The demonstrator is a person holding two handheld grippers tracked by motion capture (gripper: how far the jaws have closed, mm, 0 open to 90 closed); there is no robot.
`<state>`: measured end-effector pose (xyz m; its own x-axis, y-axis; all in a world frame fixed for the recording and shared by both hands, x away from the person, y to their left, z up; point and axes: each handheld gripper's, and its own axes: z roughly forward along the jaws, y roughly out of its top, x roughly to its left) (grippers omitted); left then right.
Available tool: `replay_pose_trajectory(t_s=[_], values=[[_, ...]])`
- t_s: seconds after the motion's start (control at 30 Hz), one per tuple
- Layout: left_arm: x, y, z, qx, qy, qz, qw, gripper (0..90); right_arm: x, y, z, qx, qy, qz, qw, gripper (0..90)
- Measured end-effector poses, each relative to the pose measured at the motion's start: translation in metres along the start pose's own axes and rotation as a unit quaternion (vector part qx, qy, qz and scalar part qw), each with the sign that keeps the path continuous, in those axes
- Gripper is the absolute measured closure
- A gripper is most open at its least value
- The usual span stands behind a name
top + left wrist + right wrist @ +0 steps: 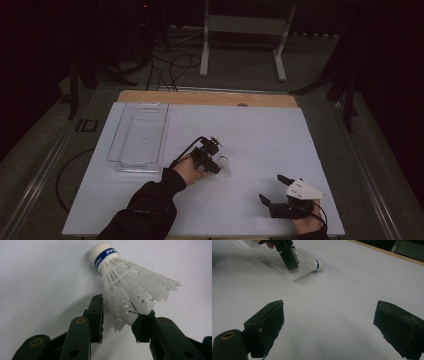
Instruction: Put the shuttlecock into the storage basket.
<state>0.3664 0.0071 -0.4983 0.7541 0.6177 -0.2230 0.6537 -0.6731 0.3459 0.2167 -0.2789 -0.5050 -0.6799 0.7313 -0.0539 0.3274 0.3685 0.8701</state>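
Note:
A white shuttlecock (130, 282) with a blue band around its cork lies on its side on the white table (260, 135). My left gripper (120, 320) is open, its two jaws standing on either side of the skirt's rim; the right jaw touches the skirt and the left jaw stands a little off it. From above, the left gripper (214, 166) sits mid-table beside the shuttlecock (224, 161). My right gripper (271, 188) rests near the front right edge, jaws wide open and holding nothing (334, 327). Its view shows the shuttlecock (313, 265) and the left gripper (288, 255) farther off.
A clear plastic tray (122, 132) lies at the back left of the table. A wooden strip (205, 97) runs along the far edge. Beyond it stand a metal frame (240, 30) and cables on the floor.

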Motion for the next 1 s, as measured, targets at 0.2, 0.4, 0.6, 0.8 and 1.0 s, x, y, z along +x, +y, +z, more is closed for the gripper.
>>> replay_pose_trajectory(t_s=[0.2,0.4,0.6,0.8,1.0], values=[[0.002,0.0,0.004,0.0,0.007,-0.002,1.0,71.6,0.0,0.0,0.0,0.0,0.0,-0.001,1.0,9.5],[0.001,0.0,0.005,-0.005,0.011,-0.004,0.9999,80.4,0.0,0.0,0.0,0.001,0.001,0.0,1.0,9.5],[-0.002,0.001,0.003,-0.014,0.019,0.006,0.9997,87.9,0.0,0.0,0.001,0.002,0.001,-0.002,1.0,9.5],[-0.003,0.002,-0.002,-0.026,0.031,0.008,0.9992,89.6,0.0,0.0,0.0,0.002,-0.001,-0.003,1.0,9.5],[-0.003,0.003,-0.015,-0.038,0.031,0.008,0.9988,90.0,0.001,0.0,0.001,0.004,-0.001,-0.003,1.0,9.6]])
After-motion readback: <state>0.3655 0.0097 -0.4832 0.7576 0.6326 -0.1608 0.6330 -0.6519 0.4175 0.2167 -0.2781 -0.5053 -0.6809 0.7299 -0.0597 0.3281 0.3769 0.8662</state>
